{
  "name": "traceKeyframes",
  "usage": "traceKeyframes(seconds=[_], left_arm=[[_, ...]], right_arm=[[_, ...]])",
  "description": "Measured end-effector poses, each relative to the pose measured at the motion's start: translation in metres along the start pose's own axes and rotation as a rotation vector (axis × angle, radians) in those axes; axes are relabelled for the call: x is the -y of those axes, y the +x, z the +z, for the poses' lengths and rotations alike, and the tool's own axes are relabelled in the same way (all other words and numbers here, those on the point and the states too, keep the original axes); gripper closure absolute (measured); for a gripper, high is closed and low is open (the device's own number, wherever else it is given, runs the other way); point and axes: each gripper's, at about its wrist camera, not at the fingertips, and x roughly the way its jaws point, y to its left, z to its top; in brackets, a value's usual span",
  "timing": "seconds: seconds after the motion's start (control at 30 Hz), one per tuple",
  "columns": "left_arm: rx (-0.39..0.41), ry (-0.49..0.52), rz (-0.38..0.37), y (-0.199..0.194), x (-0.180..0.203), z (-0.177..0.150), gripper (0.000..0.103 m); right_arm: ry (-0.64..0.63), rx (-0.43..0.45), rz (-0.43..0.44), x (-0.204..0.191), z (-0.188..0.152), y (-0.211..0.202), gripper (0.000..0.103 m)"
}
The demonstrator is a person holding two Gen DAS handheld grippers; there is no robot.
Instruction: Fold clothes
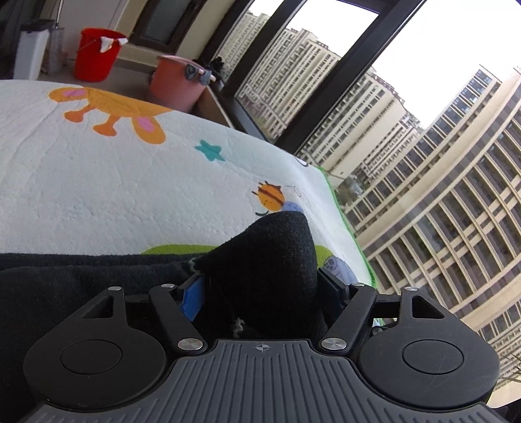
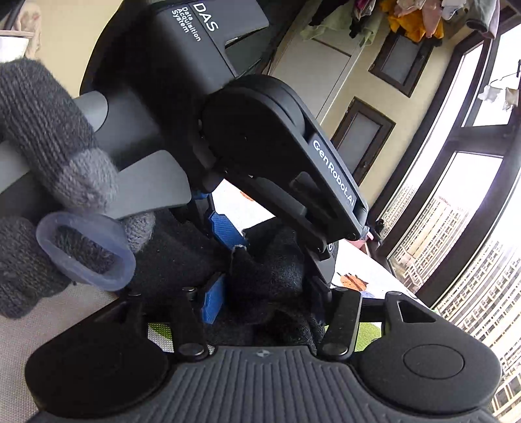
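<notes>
A black knitted garment (image 1: 270, 253) lies on a white quilted mat (image 1: 114, 182) with cartoon prints. One bunched corner stands up between the fingers of my left gripper (image 1: 260, 279), which is shut on it; the rest trails off to the left. In the right wrist view the left gripper (image 2: 273, 244) comes in from above, held by a hand in a grey knit glove (image 2: 39, 130). My right gripper (image 2: 267, 299) sits just below it. The same black fold (image 2: 270, 270) lies between its blue pads (image 2: 213, 302), and its jaws stand apart around the cloth.
The mat's green-trimmed edge (image 1: 345, 221) runs close on the right, with a tall dark-framed window (image 1: 358, 81) beyond. A red bucket (image 1: 96, 53) and a pink bucket (image 1: 177, 81) stand on the floor past the far side. Clothes (image 2: 413, 16) hang overhead.
</notes>
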Motion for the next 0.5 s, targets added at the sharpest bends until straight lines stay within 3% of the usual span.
traceKeyframes(seconds=[0.07,0.13,0.23,0.37,0.5], left_arm=[[0.001,0.017,0.005,-0.001,-0.001,0.0,0.028],[0.009,0.052,0.027,-0.002,0.002,0.0,0.026],[0.025,0.097,0.064,-0.004,0.005,-0.001,0.022],[0.031,0.093,0.07,-0.005,0.0,0.002,0.018],[0.036,0.08,0.068,-0.008,-0.007,0.002,0.016]], right_arm=[[0.023,0.005,0.023,0.006,-0.001,-0.005,0.046],[0.084,0.003,0.076,0.018,-0.003,-0.011,0.038],[0.306,-0.019,0.196,0.054,-0.011,-0.023,0.033],[0.697,-0.045,0.346,0.106,-0.037,-0.031,0.033],[0.912,-0.053,0.378,0.126,-0.059,-0.015,0.033]])
